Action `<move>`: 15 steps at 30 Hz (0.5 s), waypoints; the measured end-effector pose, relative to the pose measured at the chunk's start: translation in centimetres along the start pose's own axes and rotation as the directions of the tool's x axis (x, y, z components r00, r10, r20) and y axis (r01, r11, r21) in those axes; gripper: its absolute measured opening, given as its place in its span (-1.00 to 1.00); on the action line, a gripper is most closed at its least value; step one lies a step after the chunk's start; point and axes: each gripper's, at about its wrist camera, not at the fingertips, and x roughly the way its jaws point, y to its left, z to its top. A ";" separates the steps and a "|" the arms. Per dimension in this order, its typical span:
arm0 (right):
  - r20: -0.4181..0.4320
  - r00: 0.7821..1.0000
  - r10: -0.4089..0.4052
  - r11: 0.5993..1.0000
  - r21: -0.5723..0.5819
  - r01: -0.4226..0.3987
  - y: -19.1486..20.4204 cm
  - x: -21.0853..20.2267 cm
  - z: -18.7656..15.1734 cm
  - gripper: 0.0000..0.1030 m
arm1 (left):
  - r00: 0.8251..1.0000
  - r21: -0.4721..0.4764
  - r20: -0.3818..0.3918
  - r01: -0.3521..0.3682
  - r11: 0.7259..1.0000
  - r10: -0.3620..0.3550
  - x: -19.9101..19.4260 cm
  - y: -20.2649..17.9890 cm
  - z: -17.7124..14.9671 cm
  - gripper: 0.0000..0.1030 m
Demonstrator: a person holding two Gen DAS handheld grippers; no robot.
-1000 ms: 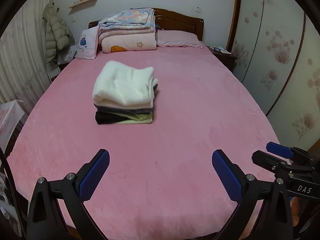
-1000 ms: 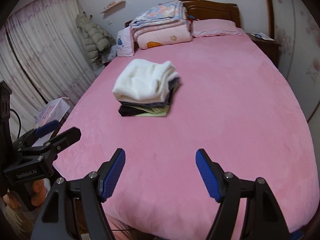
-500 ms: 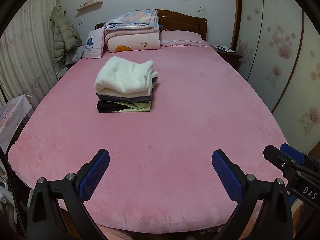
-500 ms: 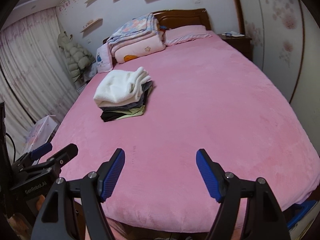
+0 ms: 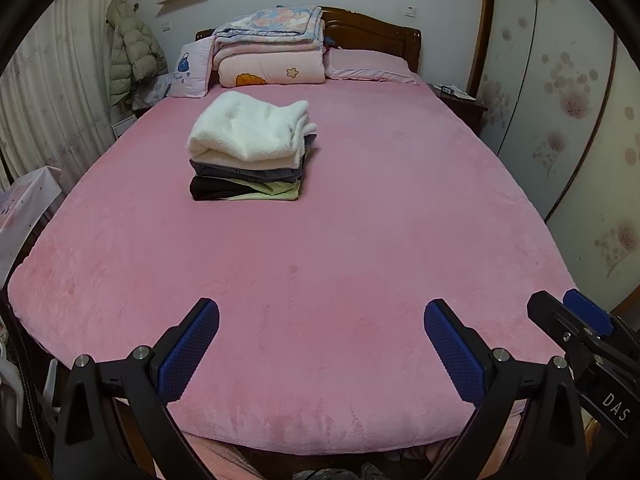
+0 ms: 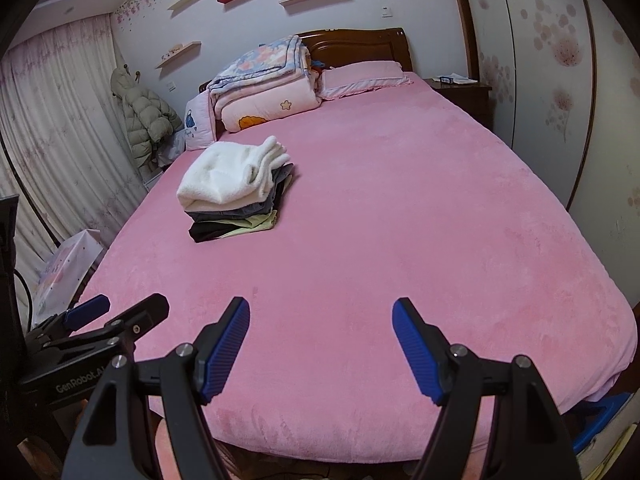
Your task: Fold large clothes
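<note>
A home bedroom: pink-covered bed point(image 5: 320, 264), wooden headboard point(image 5: 372, 32), stacked quilts point(image 5: 272, 52), puffer coat point(image 5: 134, 60) hanging by curtains point(image 5: 52, 92)

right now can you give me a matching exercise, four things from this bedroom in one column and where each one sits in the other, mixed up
Things:
1. fluffy white folded garment
2. flat black folded garment
3. olive puffer jacket
4. floral folded quilt

Places:
A. hanging by the curtain, off the bed's left side
B. bottom of the clothes stack
C. at the headboard, on the pink folded blanket
D. top of the clothes stack

Pairs: 1-D, 2-B, 3-A, 4-C
</note>
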 end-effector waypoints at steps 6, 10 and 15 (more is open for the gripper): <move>-0.008 1.000 -0.001 1.000 -0.017 0.001 0.6 0.6 -0.2 0.44 | 1.000 0.002 -0.007 -0.007 1.000 0.007 0.4 0.5 0.0 0.98; -0.012 1.000 -0.005 1.000 -0.023 0.005 0.7 0.7 -0.3 0.44 | 1.000 0.004 -0.013 -0.001 1.000 0.001 0.5 0.7 0.0 0.98; -0.019 1.000 -0.009 1.000 -0.029 0.008 0.7 0.8 -0.4 0.44 | 1.000 0.013 -0.015 0.007 1.000 -0.007 0.6 1.0 0.1 0.98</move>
